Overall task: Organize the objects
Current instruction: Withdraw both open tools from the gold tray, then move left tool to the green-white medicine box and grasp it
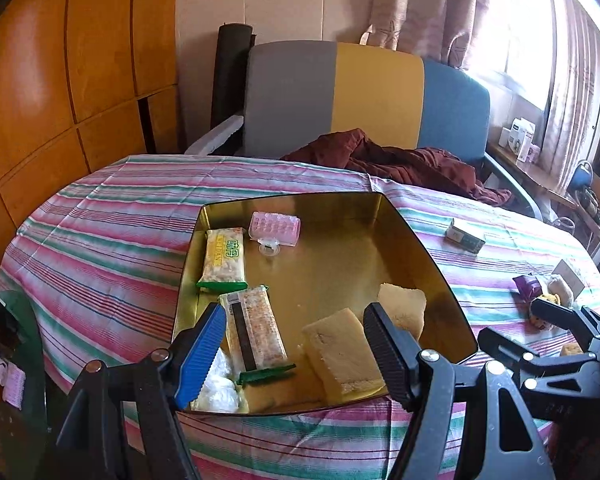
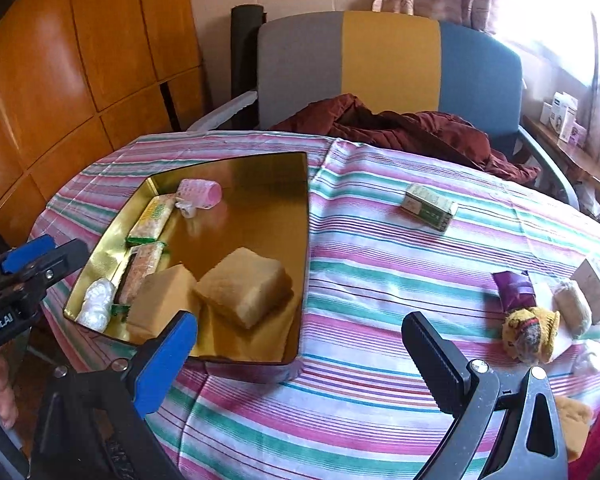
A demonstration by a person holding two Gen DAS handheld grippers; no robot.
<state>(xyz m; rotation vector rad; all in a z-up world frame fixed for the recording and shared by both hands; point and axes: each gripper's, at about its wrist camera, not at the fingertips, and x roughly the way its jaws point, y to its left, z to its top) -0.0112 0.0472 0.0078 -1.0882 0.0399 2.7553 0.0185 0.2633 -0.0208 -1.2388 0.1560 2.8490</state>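
Both claws wide open, empty; left claw point(image 2: 28, 264) body reads "Robot.AI".

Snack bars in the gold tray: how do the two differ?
Far snack bar shows its yellow printed front; near snack bar shows a dark stripe on a pinkish wrapper. Far one lies clear in the tray; near one sits beside the left gripper's blue finger. Both have green ends.

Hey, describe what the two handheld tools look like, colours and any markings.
Both match: the left tool and right tool have black plastic frames with silver rivets, one blue ribbed finger pad and one black ribbed pad. White lettering ending "Robot.AI" marks the left tool's body.
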